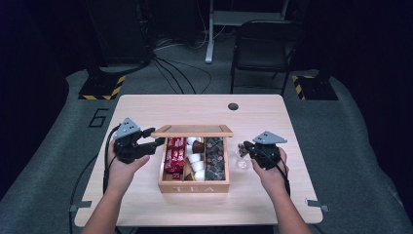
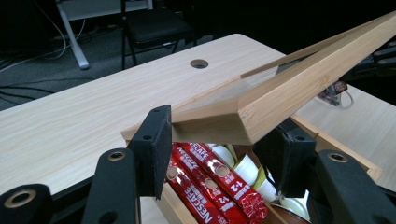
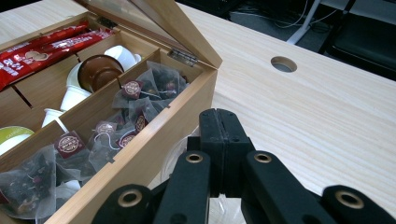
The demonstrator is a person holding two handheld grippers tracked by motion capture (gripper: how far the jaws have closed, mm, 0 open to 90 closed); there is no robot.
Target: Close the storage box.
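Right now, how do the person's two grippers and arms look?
Both the left gripper and the right gripper are black, each topped by a grey three-cornered plate and trailing a black cable. The jaws are blocky, with brass-ringed pivot holes. The forearms are bare, no sleeves visible.

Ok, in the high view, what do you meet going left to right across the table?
Left gripper → red Nescafe sticks → white capsules → tea bags → clear packet → right gripper.
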